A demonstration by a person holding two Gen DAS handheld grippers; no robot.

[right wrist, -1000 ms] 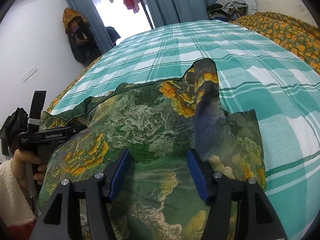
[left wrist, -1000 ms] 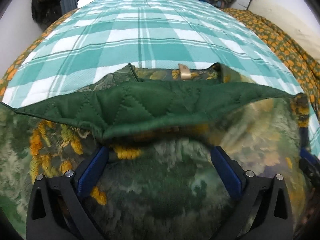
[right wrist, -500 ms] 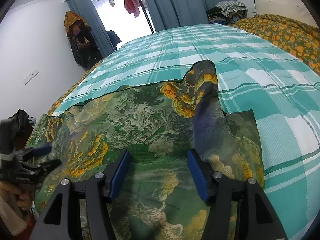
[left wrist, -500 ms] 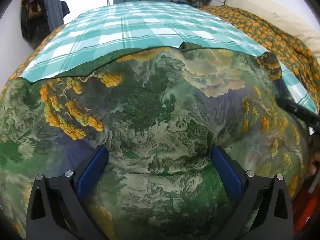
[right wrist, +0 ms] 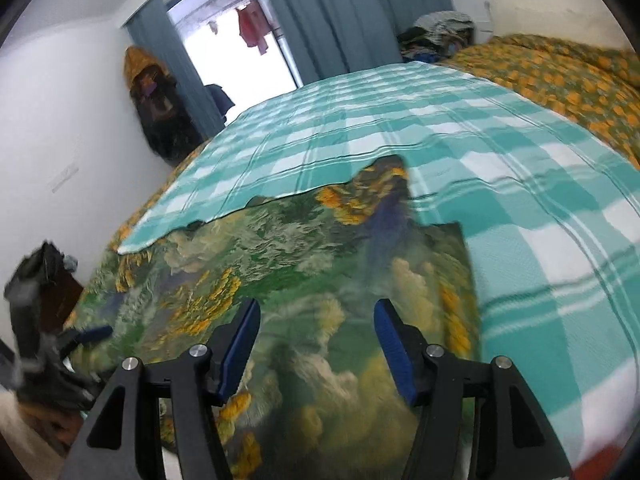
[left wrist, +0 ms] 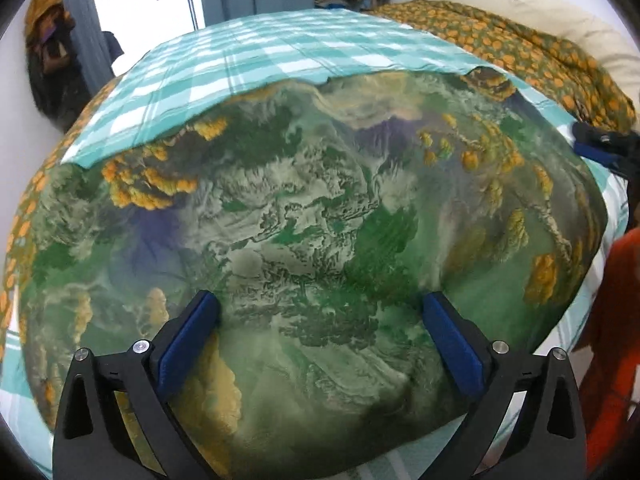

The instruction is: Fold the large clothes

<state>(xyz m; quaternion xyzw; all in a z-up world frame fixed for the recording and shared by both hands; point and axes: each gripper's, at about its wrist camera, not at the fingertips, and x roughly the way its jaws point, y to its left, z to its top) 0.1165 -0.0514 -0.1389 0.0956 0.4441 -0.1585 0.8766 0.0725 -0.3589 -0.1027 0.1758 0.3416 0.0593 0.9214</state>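
A large green garment with a yellow and grey landscape print (left wrist: 312,220) lies spread flat on the bed, printed side up. In the right wrist view (right wrist: 304,280) one corner sticks up toward the far side. My left gripper (left wrist: 320,316) is open and empty, hovering over the garment's near edge. My right gripper (right wrist: 316,324) is open and empty above the garment's right part. The right gripper shows at the right edge of the left wrist view (left wrist: 600,148). The left gripper shows blurred at the left edge of the right wrist view (right wrist: 68,340).
The bed has a teal and white checked cover (right wrist: 460,132). An orange-flowered quilt (left wrist: 520,48) lies along the right. Clothes are piled at the far end (right wrist: 436,32). Blue curtains and a bright doorway (right wrist: 256,52) lie beyond. Hanging clothes (right wrist: 156,112) are on the left wall.
The green quilted lining that was lifted a second ago has been laid down, so the garment lies print side up. Both grippers have drawn back from it. The views are blurred by motion.
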